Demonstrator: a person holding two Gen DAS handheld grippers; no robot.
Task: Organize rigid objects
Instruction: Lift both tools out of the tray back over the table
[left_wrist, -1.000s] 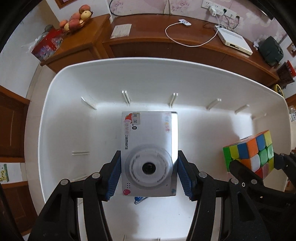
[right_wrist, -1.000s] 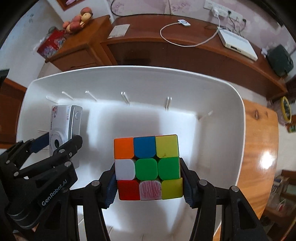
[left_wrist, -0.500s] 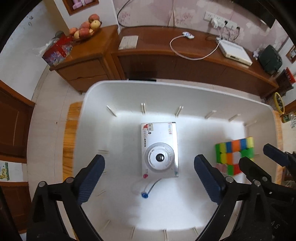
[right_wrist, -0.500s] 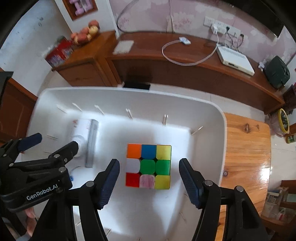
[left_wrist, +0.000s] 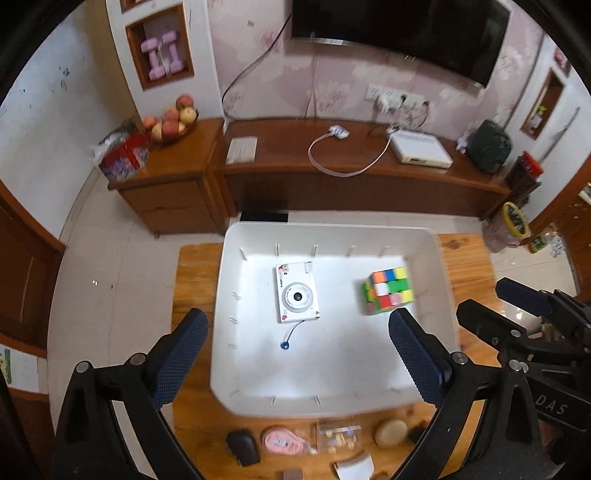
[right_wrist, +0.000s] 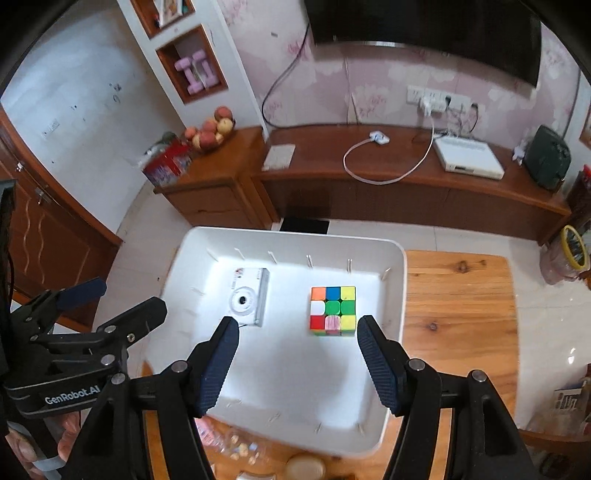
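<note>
A white bin rests on a wooden table. A silver compact camera lies flat on the bin's floor, left of centre, with its wrist cord trailing toward me. A colourful puzzle cube sits on the floor to the right of it. My left gripper hangs high above the bin, open wide, with nothing between its fingers. My right gripper is also raised above the bin, open, empty, and shows in the left wrist view.
Small items lie on the table in front of the bin: a dark mouse-like object, a pink tape measure, a clear bag, a round tan object. Beyond the table stands a long wooden cabinet with a fruit bowl.
Both grippers let go, the left of the camera and the right of the cube, opened, then rose well above the bin. Camera and cube now rest on the bin floor.
</note>
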